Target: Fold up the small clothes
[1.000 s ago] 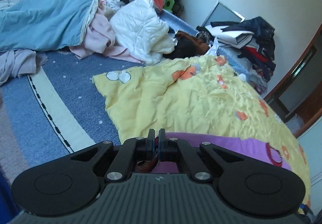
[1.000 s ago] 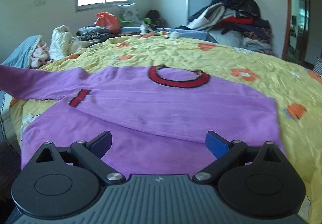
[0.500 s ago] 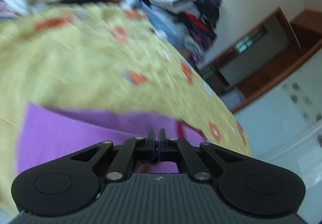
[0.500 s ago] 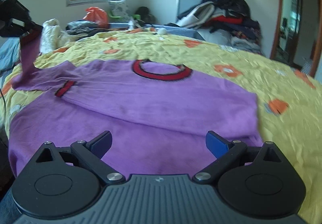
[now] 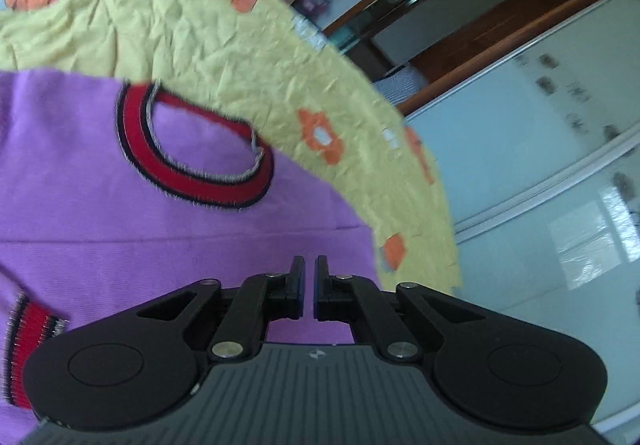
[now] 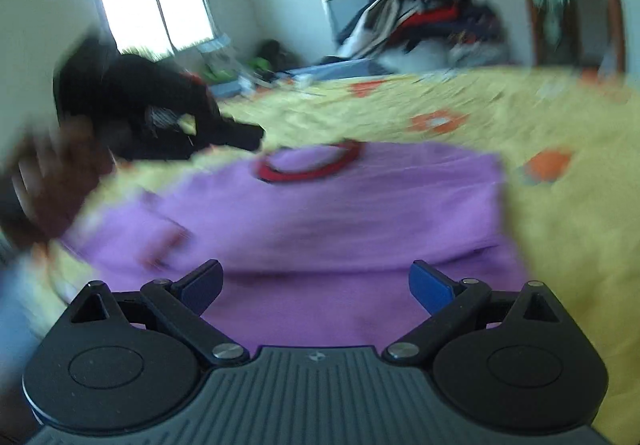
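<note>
A small purple knit sweater point(image 5: 168, 237) with a red, dark-edged ribbed collar point(image 5: 192, 181) lies flat on a wrinkled yellow bedspread point(image 5: 224, 41) printed with orange flowers, which covers the bed. In the left wrist view the left hand-held gripper point(image 5: 308, 287) hangs just over the purple cloth below the collar, its two black fingers drawn almost together with only a thin slit between them and nothing caught in that slit. A red striped cuff point(image 5: 30, 349) of a sleeve lies folded across the body of the sweater at the lower left of that view. In the right wrist view, which is smeared by motion, the right hand-held gripper point(image 6: 316, 287) is spread wide, its blue-padded fingers point(image 6: 430, 285) well apart over the near edge of the sweater and grasping nothing. At the left of this view a dark blurred shape point(image 6: 140, 113) over the bedspread is probably the other gripper with the person's hand point(image 6: 48, 185). A heap of mixed clothes point(image 6: 424, 25) stands against the far wall, near a bright window point(image 6: 152, 1)
</note>
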